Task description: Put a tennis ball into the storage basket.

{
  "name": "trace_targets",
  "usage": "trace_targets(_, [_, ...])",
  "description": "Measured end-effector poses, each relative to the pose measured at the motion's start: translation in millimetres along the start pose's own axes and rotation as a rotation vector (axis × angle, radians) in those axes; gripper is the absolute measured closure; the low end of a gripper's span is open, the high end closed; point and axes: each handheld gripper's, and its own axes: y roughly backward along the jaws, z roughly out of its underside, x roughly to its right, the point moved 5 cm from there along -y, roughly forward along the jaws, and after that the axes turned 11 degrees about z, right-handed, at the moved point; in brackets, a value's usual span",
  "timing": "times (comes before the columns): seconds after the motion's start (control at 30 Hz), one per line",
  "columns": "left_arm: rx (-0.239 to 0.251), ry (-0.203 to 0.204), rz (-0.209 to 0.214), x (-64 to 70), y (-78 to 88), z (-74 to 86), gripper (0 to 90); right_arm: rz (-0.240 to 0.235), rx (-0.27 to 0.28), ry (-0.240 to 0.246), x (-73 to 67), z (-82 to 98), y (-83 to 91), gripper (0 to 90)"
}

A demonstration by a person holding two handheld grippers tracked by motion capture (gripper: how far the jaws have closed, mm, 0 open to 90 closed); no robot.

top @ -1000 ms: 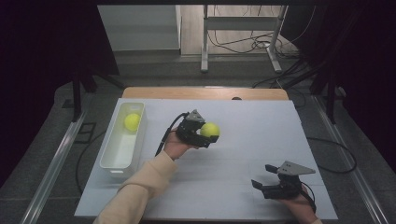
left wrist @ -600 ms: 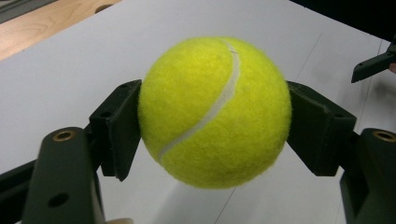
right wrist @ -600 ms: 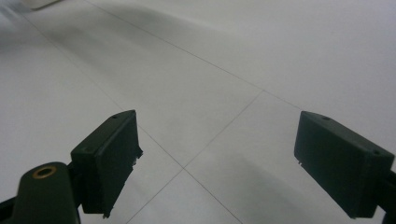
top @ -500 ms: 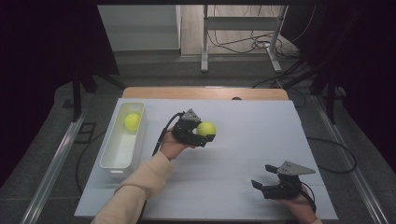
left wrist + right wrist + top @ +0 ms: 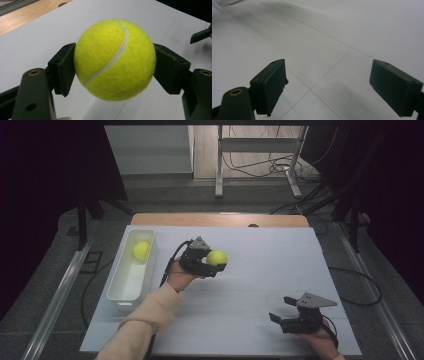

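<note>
**Left gripper: tennis ball in carry, drifting left toward the bin**

Left gripper point(image 5: 212, 264): jaws clamped on a tennis ball point(image 5: 217, 257), one pad on each flank, as the left gripper view confirms point(image 5: 115, 60). Ball held clear above the white table point(image 5: 260, 270), its shadow visible on the sheet below.

Change noted: against the high-view pictures of a second and half a second ago, ball and gripper sit slightly further left, nearer the white bin point(image 5: 131, 272). The grip is unchanged. Judged meaning: the carry toward the bin is under way but short of it; the ball is near the bin, not yet over its rim.

Second tennis ball point(image 5: 141, 250): lies in the far end of the bin.

Right gripper point(image 5: 285, 318): jaws wide apart, nothing between them point(image 5: 327, 85); rests at the near right of the table, place unchanged.

Orientation of item: a sphere, so no long axis and no facing. Only mark: the white seam, running in the left gripper view from upper right to lower left across the face toward the camera.
</note>
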Motion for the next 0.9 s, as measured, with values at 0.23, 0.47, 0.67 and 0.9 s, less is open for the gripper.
trace_targets(0.23, [0.007,0.0,-0.01,-1.3,6.9,0.1,26.0,0.0,0.0,0.0,-0.2,0.0,0.0,14.5])
trace_targets(0.47, [0.015,0.007,-0.019,-3.1,13.5,1.2,26.0,0.0,0.0,0.0,-0.3,0.0,0.0,14.5])
trace_targets(0.67, [0.014,0.011,-0.036,-5.6,19.1,4.0,26.0,-0.001,0.0,-0.002,-0.3,-0.2,0.0,14.5])
trace_targets(0.9, [0.022,0.016,-0.044,-7.3,25.0,5.7,26.0,0.0,0.0,-0.001,-0.5,-0.2,0.0,14.5])
